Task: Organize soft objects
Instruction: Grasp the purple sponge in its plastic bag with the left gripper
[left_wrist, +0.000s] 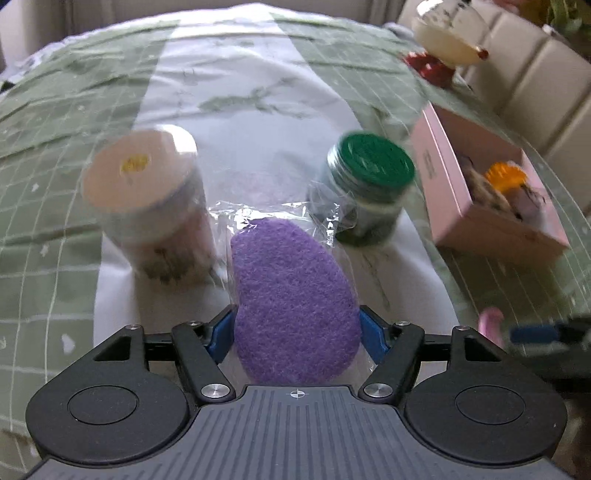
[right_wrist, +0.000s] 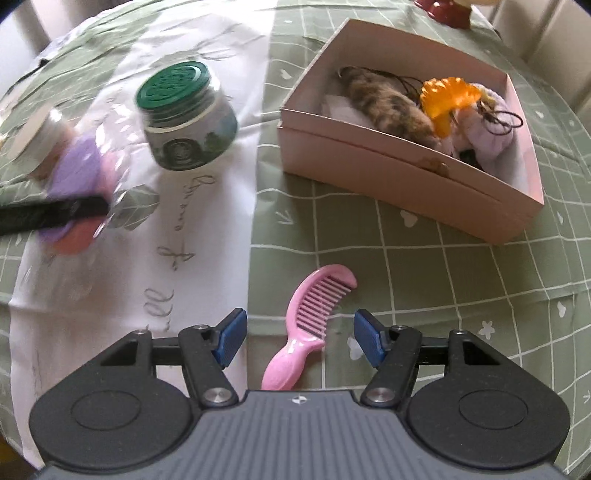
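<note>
My left gripper (left_wrist: 297, 330) is shut on a purple egg-shaped sponge (left_wrist: 291, 295) in a clear plastic wrapper and holds it over the white runner. The sponge also shows in the right wrist view (right_wrist: 75, 173), with the left gripper's finger across it. My right gripper (right_wrist: 297, 338) is open and empty, with a pink comb (right_wrist: 308, 325) lying on the cloth between its fingers. A pink cardboard box (right_wrist: 388, 173) at the right holds a brown furry toy (right_wrist: 388, 103), an orange piece (right_wrist: 447, 96) and a lilac soft item (right_wrist: 491, 129). The box also shows in the left wrist view (left_wrist: 443, 184).
A green-lidded jar (left_wrist: 369, 184) and a white-lidded jar (left_wrist: 147, 206) stand on the runner beyond the sponge. The green-lidded jar also shows in the right wrist view (right_wrist: 188, 118). A cream bowl on a red base (left_wrist: 443, 48) stands far right. The table has a green checked cloth (right_wrist: 443, 295).
</note>
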